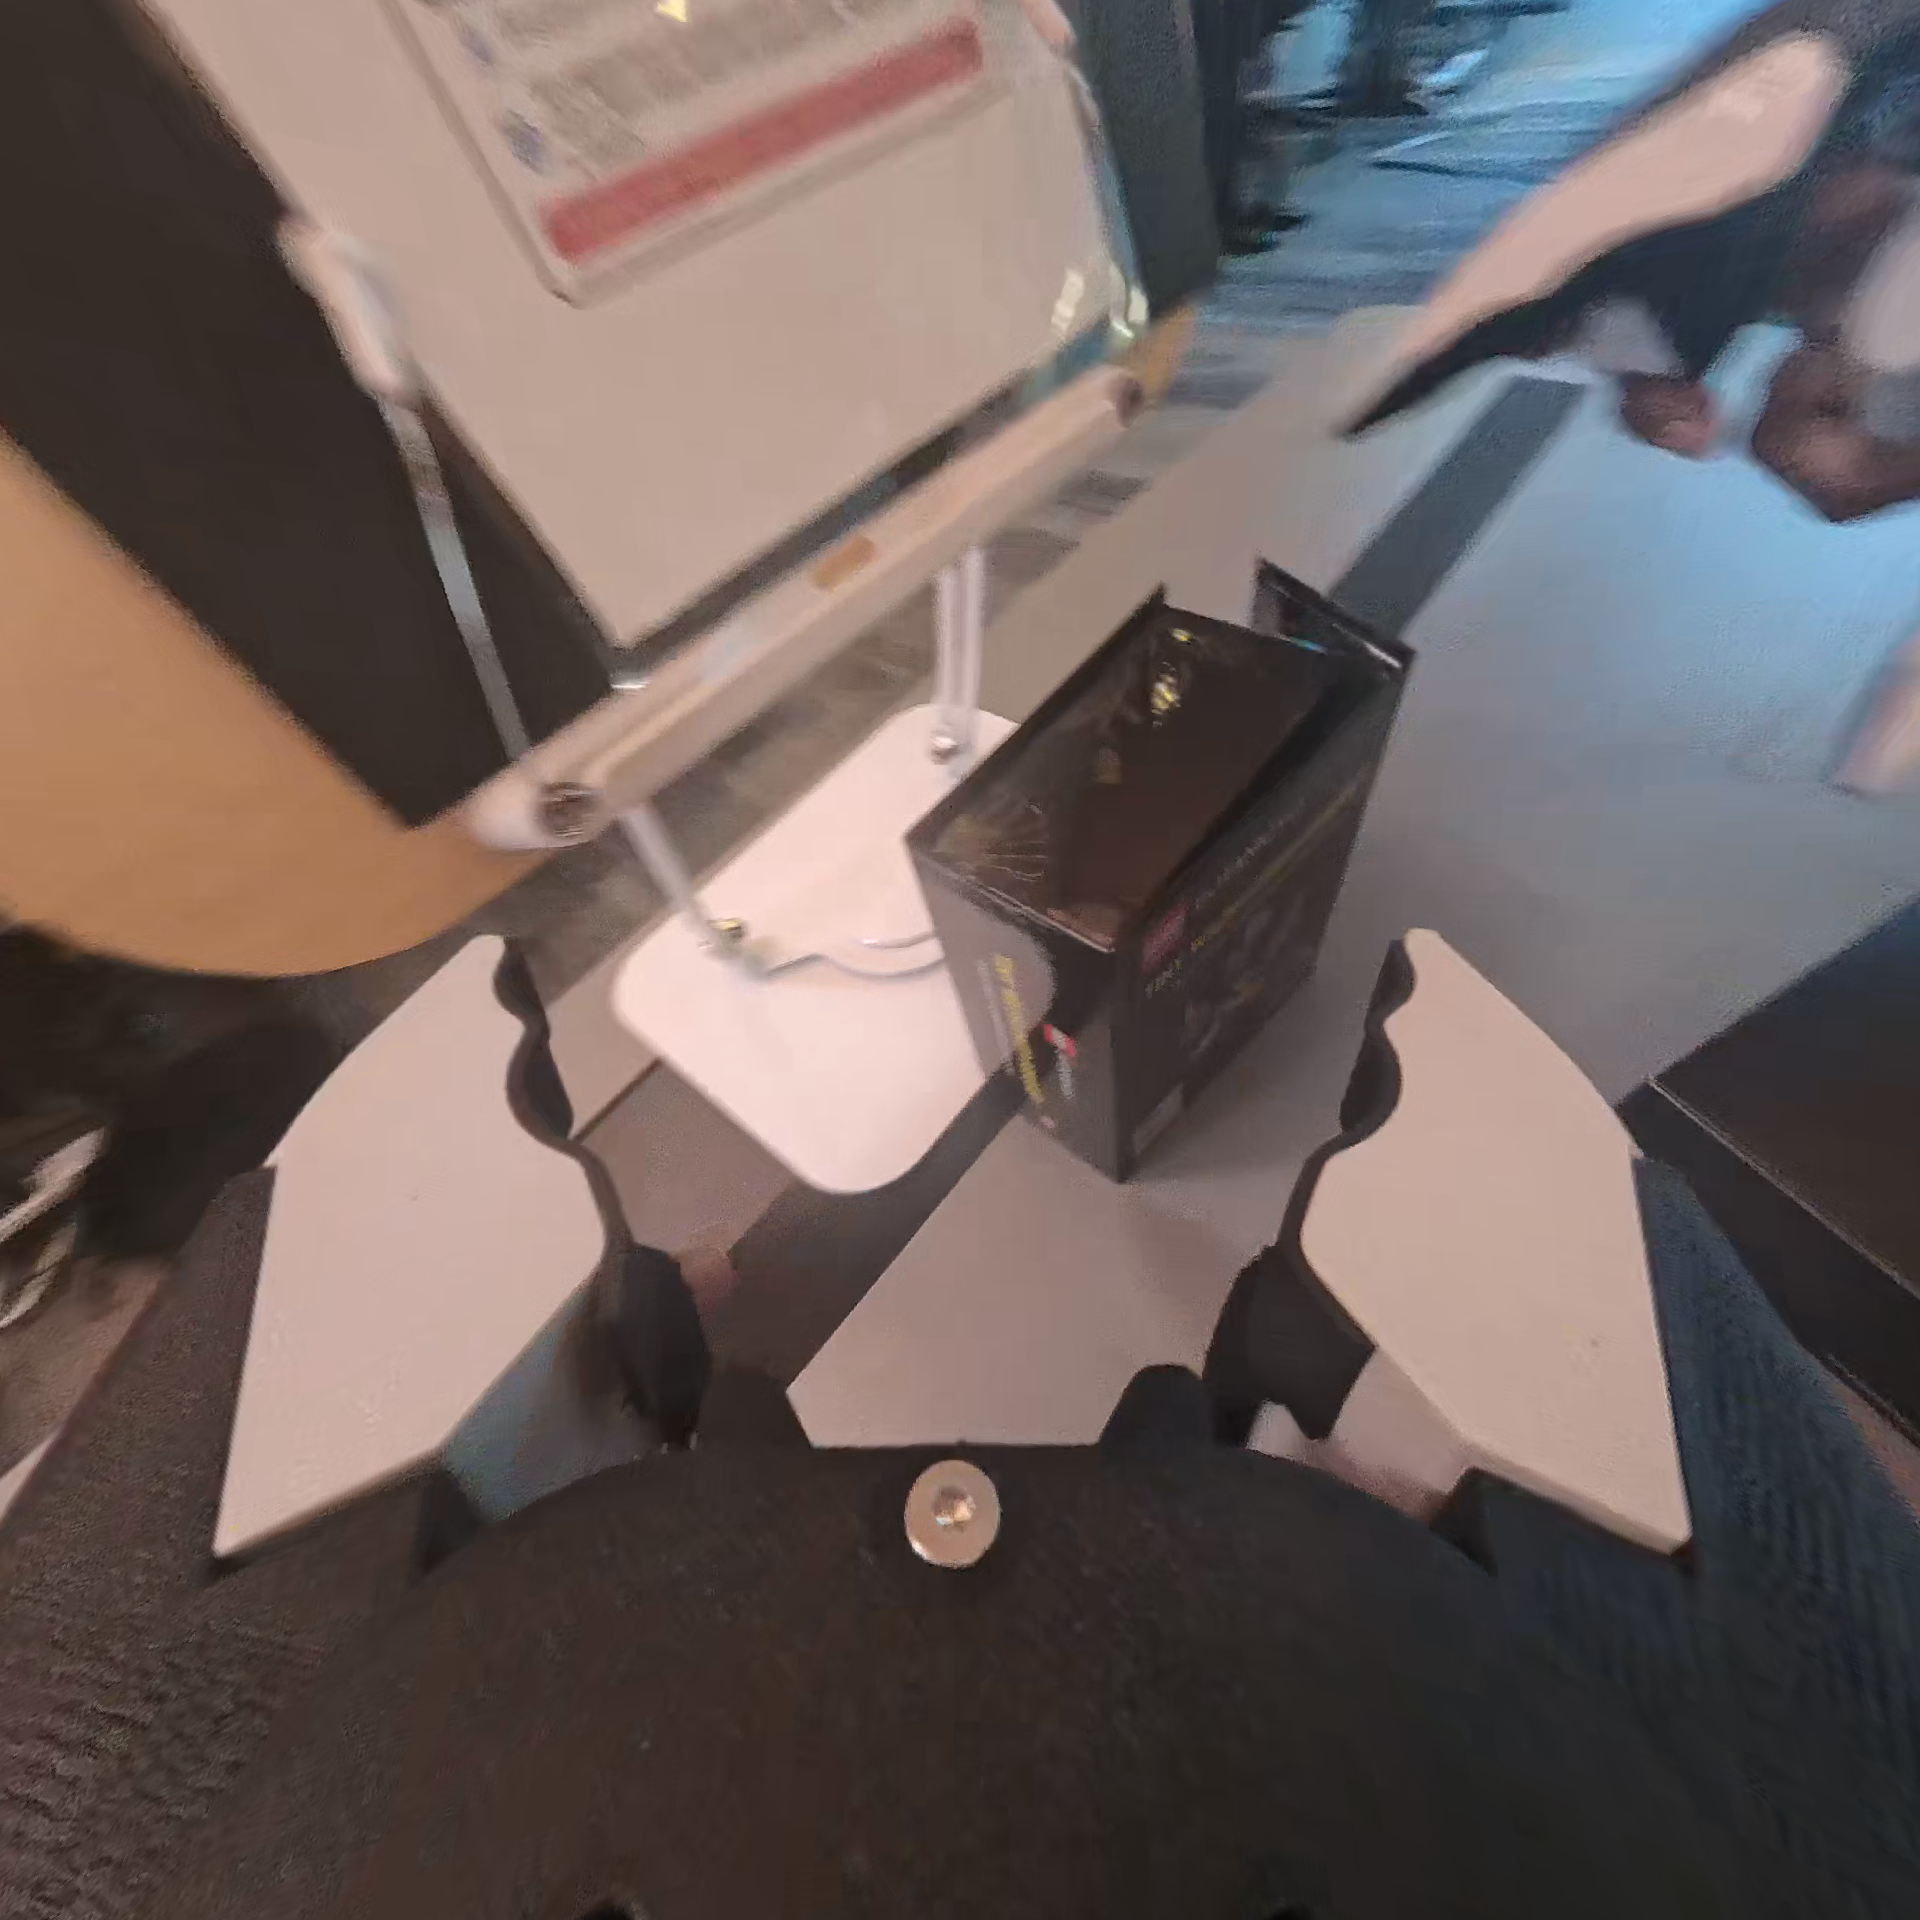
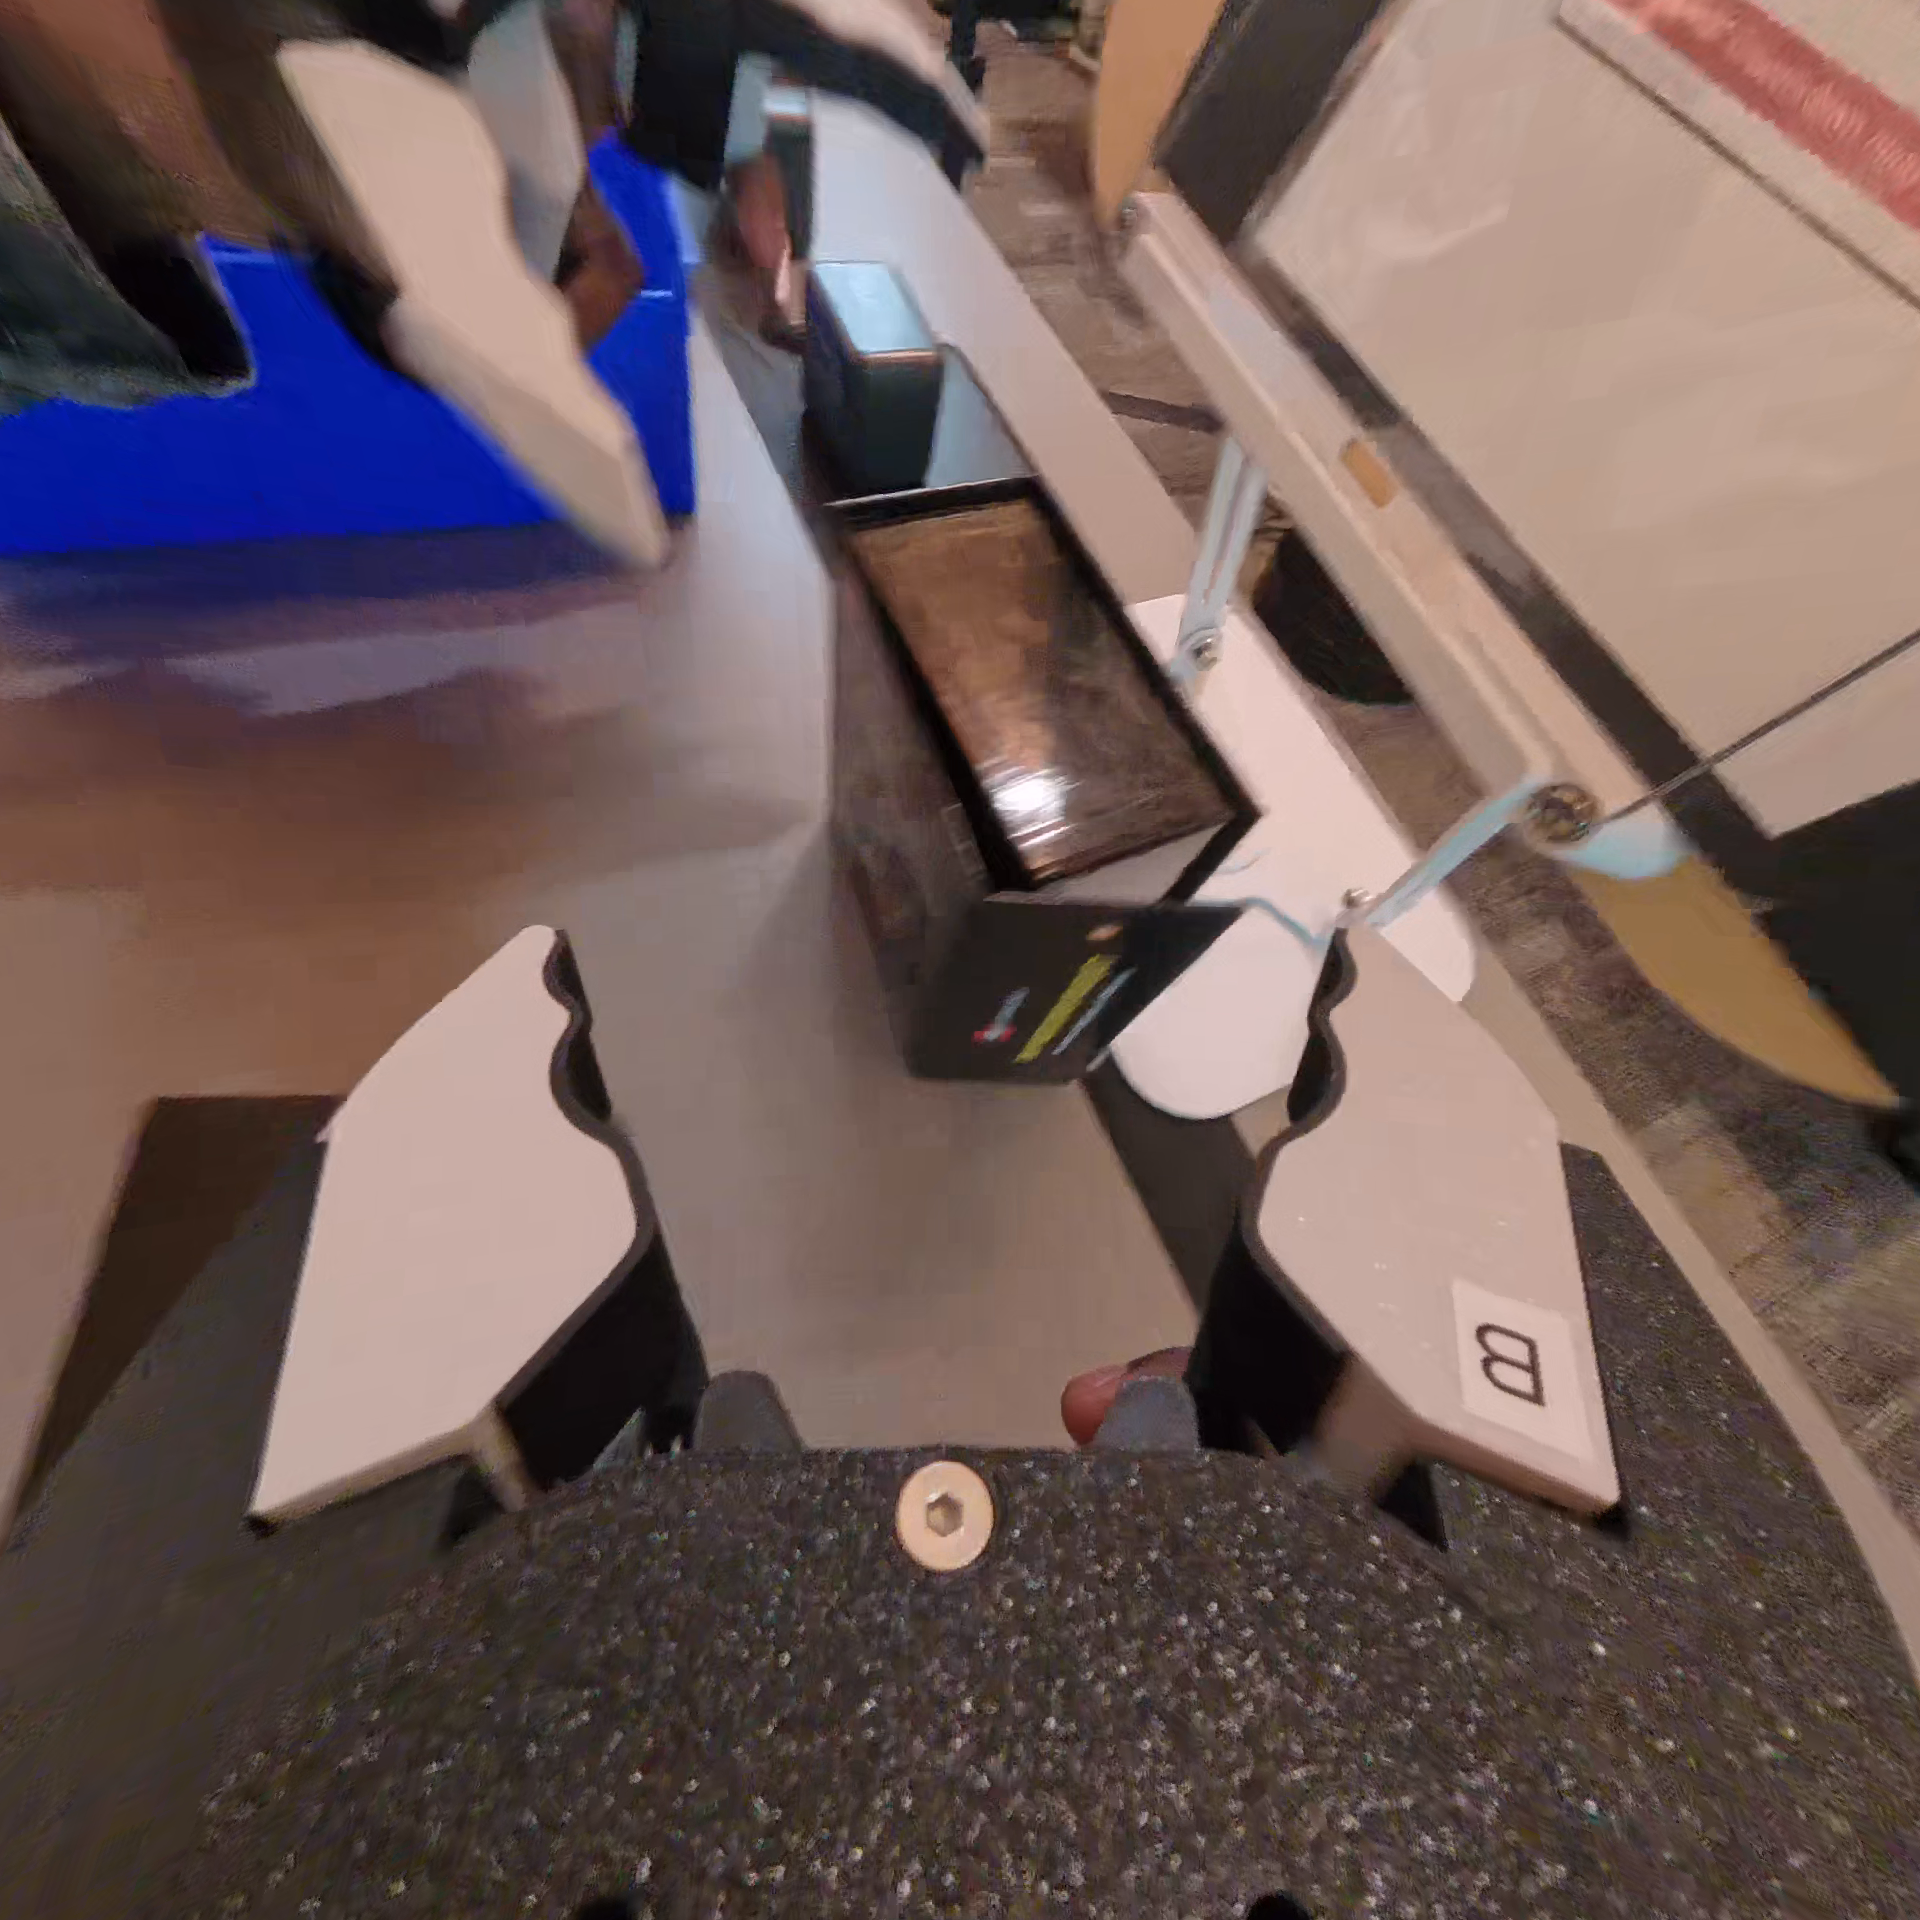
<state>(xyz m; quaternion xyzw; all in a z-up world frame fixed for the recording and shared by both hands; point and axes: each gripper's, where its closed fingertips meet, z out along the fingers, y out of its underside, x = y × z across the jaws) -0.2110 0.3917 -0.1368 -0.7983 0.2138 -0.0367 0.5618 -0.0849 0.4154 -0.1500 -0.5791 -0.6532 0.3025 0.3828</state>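
**Both tongs wide and empty, open black carton just ahead**

While both views smear with motion, the layout is still legible. Left to right in the left wrist view: a tan panel [image 1: 177, 727] at the left edge, then a white sign stand with its flat base plate [image 1: 790, 1039] on the grey table [image 1: 1558, 831], then a black carton [image 1: 1195, 883] standing upright, top flaps up and its dark contents showing.

Left gripper [image 1: 956, 997]: jaws spread wide, nothing between them; the carton stands just beyond the tips, nearer the right finger [image 1: 1455, 1143], not touched.

Right wrist view, same order: blue bin [image 2: 343, 436] far left, the other gripper's pale finger [image 2: 499, 312] in front of it, the same carton [image 2: 1039, 727] centre, base plate [image 2: 1226, 1039] beside it.

Right gripper [image 2: 951, 997]: also wide apart, empty, with the carton's near flap just ahead of the tips. Judging by the open top, the carton stands so for access from above.
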